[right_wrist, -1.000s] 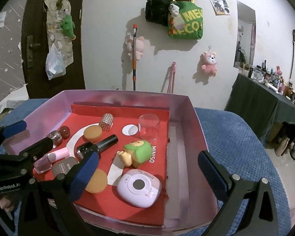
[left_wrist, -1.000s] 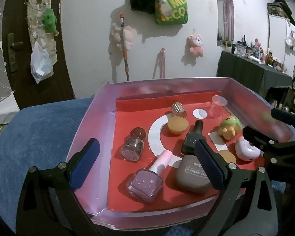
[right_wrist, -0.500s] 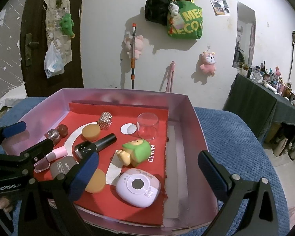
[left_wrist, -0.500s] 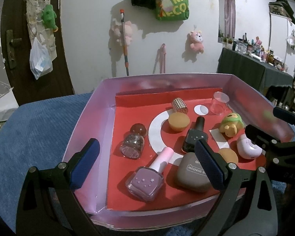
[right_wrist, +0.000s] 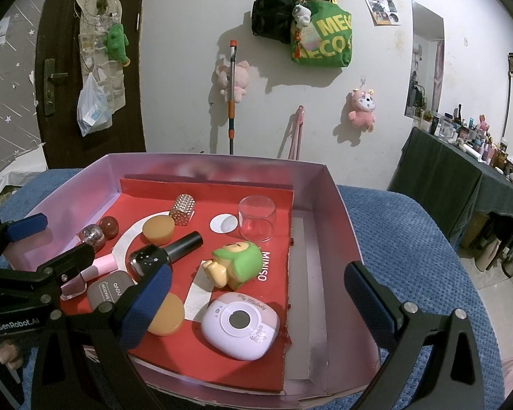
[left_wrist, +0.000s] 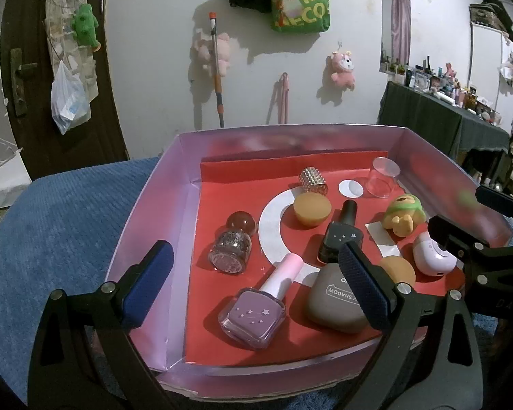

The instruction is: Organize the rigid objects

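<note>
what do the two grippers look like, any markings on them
Both are matte black plastic two-finger tools with silver screws at the joints and ribbed dark blue pads on the fingertips. The left gripper seen from the right camera carries white "GenRobot.AI" lettering on its body. The right gripper shows faint letters in the left view, too dim to read. No cables or sleeves are visible.
</note>
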